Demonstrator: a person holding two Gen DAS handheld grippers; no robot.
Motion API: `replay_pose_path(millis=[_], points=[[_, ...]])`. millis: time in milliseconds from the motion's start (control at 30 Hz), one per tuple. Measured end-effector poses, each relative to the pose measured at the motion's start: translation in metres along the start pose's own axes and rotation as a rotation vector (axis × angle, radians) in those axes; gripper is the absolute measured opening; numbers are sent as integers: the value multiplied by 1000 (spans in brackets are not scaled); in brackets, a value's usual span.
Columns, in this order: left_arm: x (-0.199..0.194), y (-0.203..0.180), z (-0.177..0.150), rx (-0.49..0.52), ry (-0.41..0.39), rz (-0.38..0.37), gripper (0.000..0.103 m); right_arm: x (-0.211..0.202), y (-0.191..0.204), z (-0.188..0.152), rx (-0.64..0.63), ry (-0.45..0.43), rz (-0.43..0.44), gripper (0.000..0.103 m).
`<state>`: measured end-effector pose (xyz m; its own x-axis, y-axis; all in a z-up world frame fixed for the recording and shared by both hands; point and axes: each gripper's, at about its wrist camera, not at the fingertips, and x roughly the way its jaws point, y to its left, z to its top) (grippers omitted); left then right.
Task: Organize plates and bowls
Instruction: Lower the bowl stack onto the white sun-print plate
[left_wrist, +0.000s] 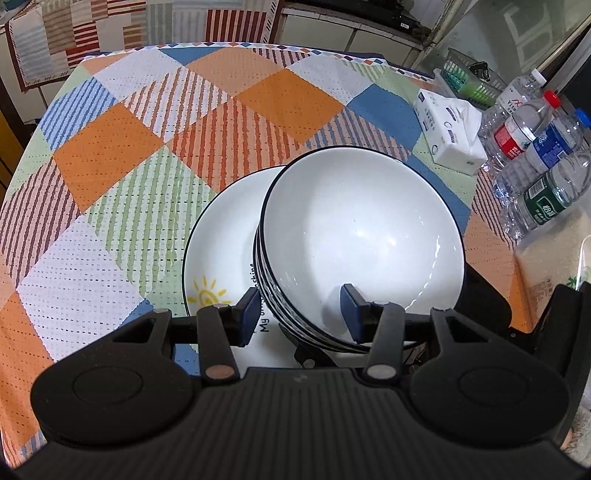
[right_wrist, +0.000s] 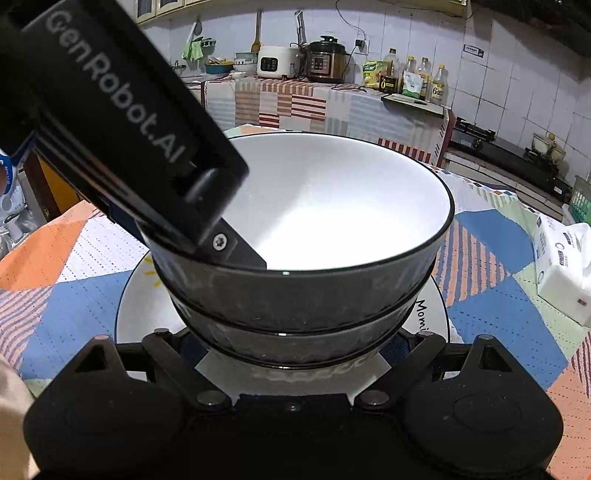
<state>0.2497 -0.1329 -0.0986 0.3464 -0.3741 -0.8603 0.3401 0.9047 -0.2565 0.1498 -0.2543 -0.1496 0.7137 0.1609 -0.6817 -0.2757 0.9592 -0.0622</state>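
A stack of white bowls with black rims (left_wrist: 362, 229) (right_wrist: 332, 206) stands over a white plate with a yellow sun drawing (left_wrist: 221, 236) (right_wrist: 147, 314) on the chequered tablecloth. My left gripper (left_wrist: 299, 315) is shut on the stack's near wall, with one blue pad outside and one inside the top bowl. The right wrist view shows its finger (right_wrist: 236, 251) hooked over the rim. My right gripper (right_wrist: 291, 347) stands wide, its blue pads against both sides of the lowest bowl and mostly hidden under the stack. Its black body (left_wrist: 480, 291) shows behind the bowls.
A tissue pack (left_wrist: 448, 136) (right_wrist: 561, 266) lies at the table's right side. Beside it are several water bottles (left_wrist: 535, 158) and a green basket (left_wrist: 469, 81). A counter with cookers (right_wrist: 325, 59) and oil bottles runs behind the table.
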Motion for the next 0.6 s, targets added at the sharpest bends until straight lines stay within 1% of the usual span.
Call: replay_pose_path(millis=[233,333,600], points=[[-1,-2,-3,0,-42,3,45,3,-5,1,52,22,12,94],[-1,1,-3,-13,-55,-9,45,4,-5,0,61,22,5,94],[5,1,-2,-33,-65,-6,46,7,-7,2,77,54,0,94]])
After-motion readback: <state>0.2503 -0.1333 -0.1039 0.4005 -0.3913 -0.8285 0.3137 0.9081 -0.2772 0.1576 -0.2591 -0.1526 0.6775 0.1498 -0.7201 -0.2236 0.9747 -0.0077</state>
